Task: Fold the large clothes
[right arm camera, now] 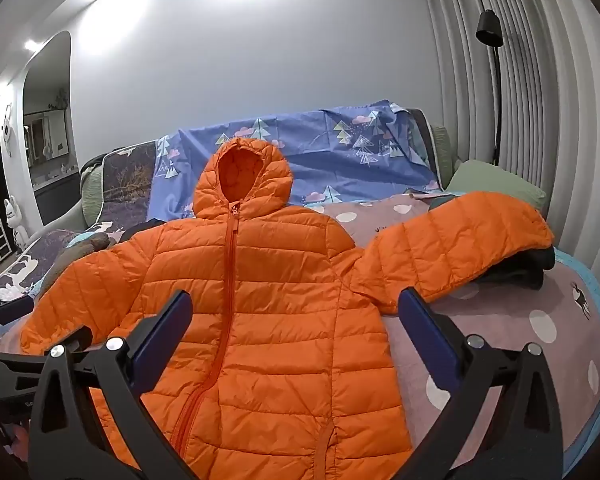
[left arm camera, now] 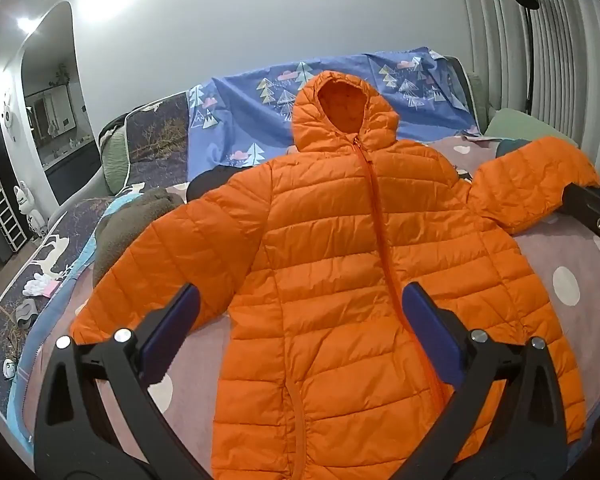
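The orange jacket (left arm camera: 340,264) lies flat, zipped, on the bed (left arm camera: 572,280), so both tools, left (left arm camera: 300,320) and right (right arm camera: 296,324), jaws apart and empty, should pinch the sleeves at nine and two o'clock and fold inward.

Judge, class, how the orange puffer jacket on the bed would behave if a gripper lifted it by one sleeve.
The orange puffer jacket would probably droop, since its quilted panels already crease and sag. Its puffy fill suggests it is light for its size. The shiny shell may slip between the pads.
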`<state>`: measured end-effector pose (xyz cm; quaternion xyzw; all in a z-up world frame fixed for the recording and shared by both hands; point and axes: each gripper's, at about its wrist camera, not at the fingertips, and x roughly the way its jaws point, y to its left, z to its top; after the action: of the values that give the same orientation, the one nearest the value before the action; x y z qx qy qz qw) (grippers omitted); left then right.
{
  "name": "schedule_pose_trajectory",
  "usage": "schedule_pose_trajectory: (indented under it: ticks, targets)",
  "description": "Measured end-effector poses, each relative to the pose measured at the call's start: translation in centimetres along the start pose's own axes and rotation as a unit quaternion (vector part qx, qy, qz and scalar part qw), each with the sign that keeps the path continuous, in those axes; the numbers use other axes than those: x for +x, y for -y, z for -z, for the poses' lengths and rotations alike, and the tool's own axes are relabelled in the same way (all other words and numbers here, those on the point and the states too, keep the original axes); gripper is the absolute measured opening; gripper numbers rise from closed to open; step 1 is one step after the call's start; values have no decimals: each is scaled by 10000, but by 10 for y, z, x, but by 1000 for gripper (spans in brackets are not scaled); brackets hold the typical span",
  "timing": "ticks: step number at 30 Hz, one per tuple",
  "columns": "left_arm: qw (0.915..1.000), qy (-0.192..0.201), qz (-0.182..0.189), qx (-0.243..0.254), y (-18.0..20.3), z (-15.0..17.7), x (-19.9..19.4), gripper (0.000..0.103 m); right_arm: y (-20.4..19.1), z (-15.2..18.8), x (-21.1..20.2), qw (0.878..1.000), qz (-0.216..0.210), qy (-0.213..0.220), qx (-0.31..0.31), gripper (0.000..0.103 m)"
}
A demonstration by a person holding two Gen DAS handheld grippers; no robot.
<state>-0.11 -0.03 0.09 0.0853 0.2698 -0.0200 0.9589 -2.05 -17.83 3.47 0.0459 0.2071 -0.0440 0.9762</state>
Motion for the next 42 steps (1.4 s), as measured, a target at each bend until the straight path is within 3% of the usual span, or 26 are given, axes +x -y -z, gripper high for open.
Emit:
schedule_pose_trajectory:
  ticks: [29, 42]
  targets:
    - [9994, -220, 213, -140, -5, 8, 13, 101, 1, 2, 7, 9999, 10, -66, 77, 102]
    - [9975, -542, 338, -289, -14, 19, 27, 101, -6, 27, 38, 9945, 191, -1027, -30, 102]
